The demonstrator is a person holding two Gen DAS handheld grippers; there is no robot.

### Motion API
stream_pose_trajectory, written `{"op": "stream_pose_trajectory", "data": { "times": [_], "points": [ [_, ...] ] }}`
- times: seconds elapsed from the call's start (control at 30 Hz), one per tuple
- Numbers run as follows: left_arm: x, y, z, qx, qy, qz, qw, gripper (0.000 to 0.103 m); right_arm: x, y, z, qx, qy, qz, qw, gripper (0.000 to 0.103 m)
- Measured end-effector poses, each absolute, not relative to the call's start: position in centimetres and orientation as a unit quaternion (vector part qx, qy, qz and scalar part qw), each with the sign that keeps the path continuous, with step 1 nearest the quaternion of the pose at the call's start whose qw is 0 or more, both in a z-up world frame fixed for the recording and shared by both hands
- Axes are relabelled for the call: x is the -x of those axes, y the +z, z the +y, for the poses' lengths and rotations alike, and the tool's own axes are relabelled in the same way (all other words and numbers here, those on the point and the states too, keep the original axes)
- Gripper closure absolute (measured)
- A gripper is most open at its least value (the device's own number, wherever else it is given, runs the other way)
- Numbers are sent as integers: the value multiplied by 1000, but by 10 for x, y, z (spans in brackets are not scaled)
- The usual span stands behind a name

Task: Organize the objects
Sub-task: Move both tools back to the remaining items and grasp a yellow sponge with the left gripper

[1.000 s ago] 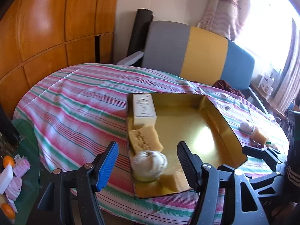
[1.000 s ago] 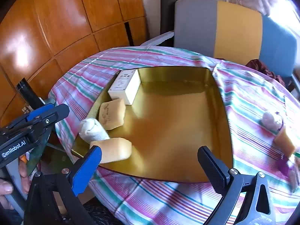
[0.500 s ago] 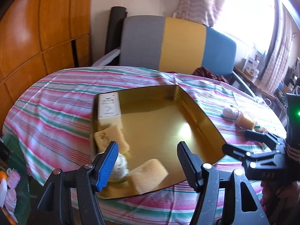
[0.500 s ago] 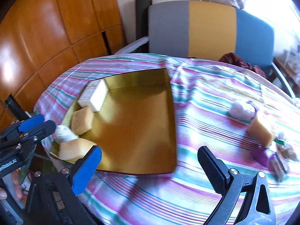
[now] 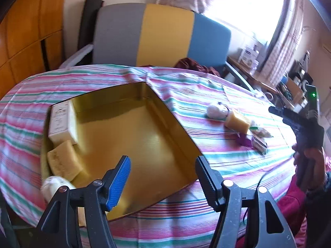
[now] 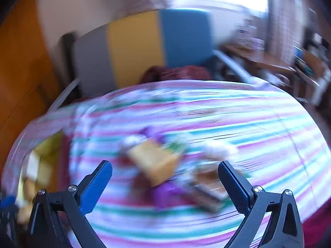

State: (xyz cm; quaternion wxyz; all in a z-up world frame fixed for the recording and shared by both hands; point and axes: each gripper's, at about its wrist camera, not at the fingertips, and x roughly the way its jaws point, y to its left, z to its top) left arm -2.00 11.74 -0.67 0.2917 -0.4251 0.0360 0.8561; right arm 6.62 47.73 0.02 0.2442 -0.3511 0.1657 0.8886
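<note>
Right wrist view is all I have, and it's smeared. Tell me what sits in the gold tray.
Observer: The left wrist view shows the gold tray holding a white box, a yellow sponge and a white ball, all along its left side.
Operator: Now name what lies loose outside it.
Observer: On the striped cloth, a second white ball lies beside a yellow block, with purple packets nearer.
Operator: Report the left claw.
Observer: The left claw is open and empty, over the tray's near edge.
</note>
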Motion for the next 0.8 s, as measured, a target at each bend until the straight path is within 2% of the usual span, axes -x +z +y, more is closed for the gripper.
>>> {"op": "stream_pose_trajectory", "data": {
  "times": [0.1, 0.27, 0.5, 0.73, 0.8],
  "points": [
    [20, -8, 137, 434, 844, 44, 313, 38, -83, -16, 523, 338, 869, 204, 298, 0],
    [15, -7, 179, 440, 824, 64, 351, 38, -113, -35, 572, 305, 828, 340, 325, 0],
    [11, -13, 238, 457, 794, 79, 393, 36, -124, -44, 581, 299, 809, 397, 314, 0],
    [17, -19, 287, 475, 773, 76, 414, 21, -124, -49, 578, 302, 806, 415, 294, 0],
    [20, -20, 300, 475, 771, 79, 417, 21, -123, -49, 577, 302, 808, 416, 289, 0]
  ]
}}
